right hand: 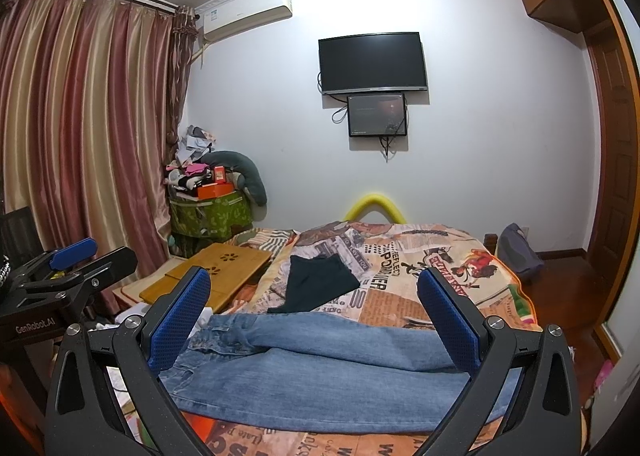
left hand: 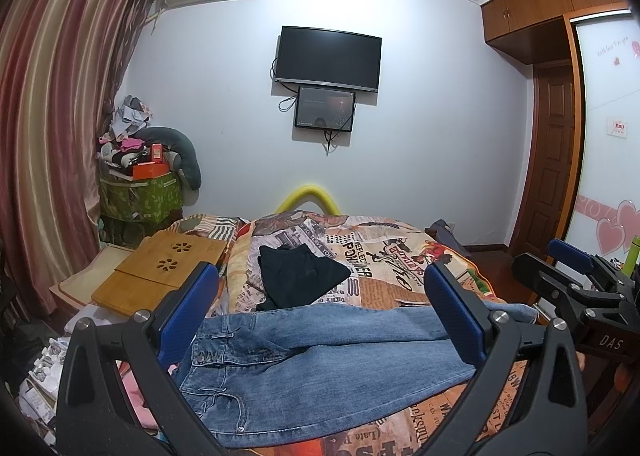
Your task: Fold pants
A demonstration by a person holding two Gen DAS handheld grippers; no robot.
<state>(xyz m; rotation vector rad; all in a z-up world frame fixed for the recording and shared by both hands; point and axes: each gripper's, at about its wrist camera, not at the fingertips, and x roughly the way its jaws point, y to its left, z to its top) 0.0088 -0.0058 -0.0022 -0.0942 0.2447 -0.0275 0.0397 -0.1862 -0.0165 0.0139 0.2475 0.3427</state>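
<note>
Across the lower frame, your jeans (left hand: 320, 368) lie flat on the printed bedspread (left hand: 400, 256). Your left gripper (left hand: 320, 308) and right gripper (right hand: 316, 316) both gape wide, holding nothing.

Bedroom in a private home.
Bed (right hand: 500, 276) with newspaper-print quilt; striped red-and-gold curtains (right hand: 80, 116) on the window side; wall air conditioner (right hand: 246, 12); wall-mounted television (right hand: 372, 62) with a smaller screen (right hand: 377, 115) beneath; built-in wooden wardrobe (left hand: 532, 4) with heart-decorated sliding door (left hand: 608, 136); green fabric bin (right hand: 210, 216) heaped with clothes and boxes; bamboo lap desk (right hand: 212, 276) at the bed's edge.
</note>
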